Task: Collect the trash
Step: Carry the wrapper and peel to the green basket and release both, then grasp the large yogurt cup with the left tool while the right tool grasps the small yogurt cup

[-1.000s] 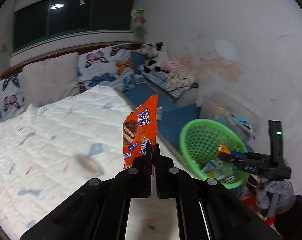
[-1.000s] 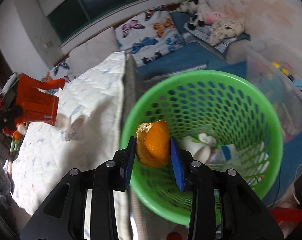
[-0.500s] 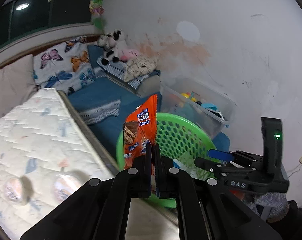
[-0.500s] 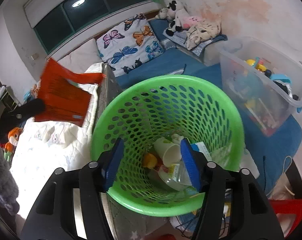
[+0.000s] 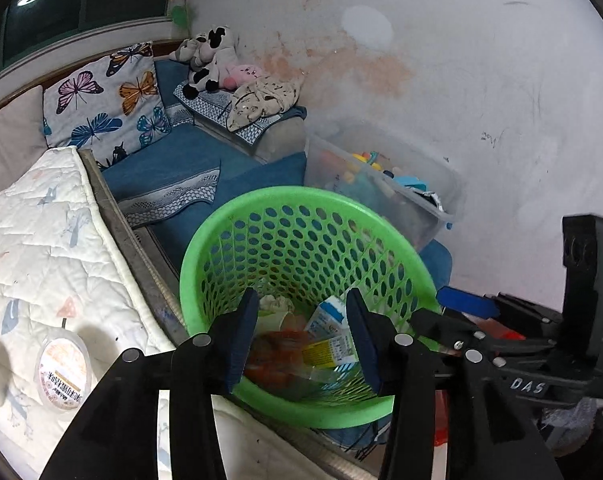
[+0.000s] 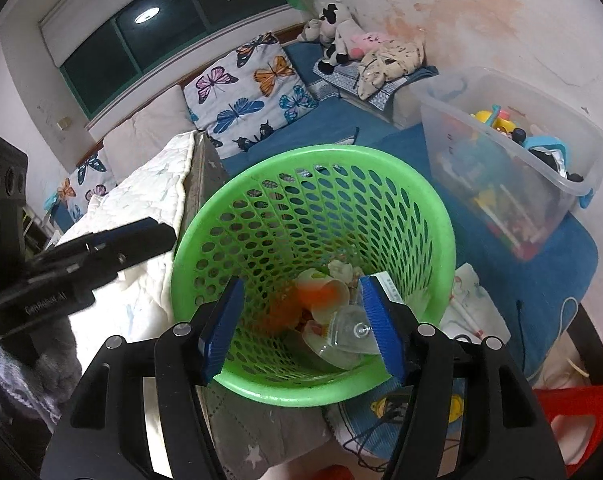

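Note:
A green perforated basket stands beside the bed and also shows in the right wrist view. It holds trash: an orange snack wrapper, a small carton, cups and clear plastic. My left gripper is open and empty over the basket. My right gripper is open and empty over the basket too. Each gripper shows in the other's view, the right one at the right, the left one at the left.
A white quilted mattress lies left of the basket, with a round lidded cup on it. A clear bin of toys stands right of the basket. Butterfly pillows and plush toys sit at the back by the wall.
My left gripper swung over the basket, opened and let the orange wrapper fall in. My right gripper opened earlier and dropped the orange peel; it stays open.

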`<state>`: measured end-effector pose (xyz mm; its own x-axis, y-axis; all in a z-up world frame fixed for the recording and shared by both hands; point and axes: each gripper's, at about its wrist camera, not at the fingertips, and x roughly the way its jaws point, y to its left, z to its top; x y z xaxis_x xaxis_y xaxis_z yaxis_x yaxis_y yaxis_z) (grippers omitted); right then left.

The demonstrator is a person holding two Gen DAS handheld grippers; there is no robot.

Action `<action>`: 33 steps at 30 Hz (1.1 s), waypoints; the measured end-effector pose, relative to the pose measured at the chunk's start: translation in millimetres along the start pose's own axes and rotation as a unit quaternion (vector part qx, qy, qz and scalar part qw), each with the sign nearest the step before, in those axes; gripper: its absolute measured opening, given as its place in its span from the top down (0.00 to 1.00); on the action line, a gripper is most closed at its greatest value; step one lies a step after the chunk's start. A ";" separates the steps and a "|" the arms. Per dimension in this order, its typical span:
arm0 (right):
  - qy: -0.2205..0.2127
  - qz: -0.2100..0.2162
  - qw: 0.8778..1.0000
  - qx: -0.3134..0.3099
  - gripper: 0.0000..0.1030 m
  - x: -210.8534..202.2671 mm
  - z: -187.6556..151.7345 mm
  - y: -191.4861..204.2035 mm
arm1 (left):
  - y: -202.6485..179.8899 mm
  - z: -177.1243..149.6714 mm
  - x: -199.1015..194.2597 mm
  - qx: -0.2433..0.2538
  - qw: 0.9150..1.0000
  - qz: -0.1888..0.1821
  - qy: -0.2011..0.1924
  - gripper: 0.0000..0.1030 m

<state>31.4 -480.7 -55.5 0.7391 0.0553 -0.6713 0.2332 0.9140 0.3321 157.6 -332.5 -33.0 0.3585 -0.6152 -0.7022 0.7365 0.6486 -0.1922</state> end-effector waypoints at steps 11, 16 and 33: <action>0.002 0.026 0.999 -0.035 0.32 2.2 -1.5 37.0 | 48.8 -20.9 -40.2 -0.028 0.997 0.065 -0.019 0.53; 0.008 0.043 0.997 -0.057 0.28 9.8 -1.2 60.9 | 83.7 -32.7 -64.8 -0.050 0.992 0.115 -0.031 0.48; 0.033 0.090 0.986 -0.134 0.20 44.0 -2.4 143.7 | 205.4 -68.1 -110.9 -0.110 0.962 0.250 -0.018 0.28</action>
<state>95.9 -346.0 -39.0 0.7081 0.2436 -0.6627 -0.0794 0.9601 0.2681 230.1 -100.5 -41.3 0.6582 -0.2138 -0.7218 0.3285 0.9443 0.0199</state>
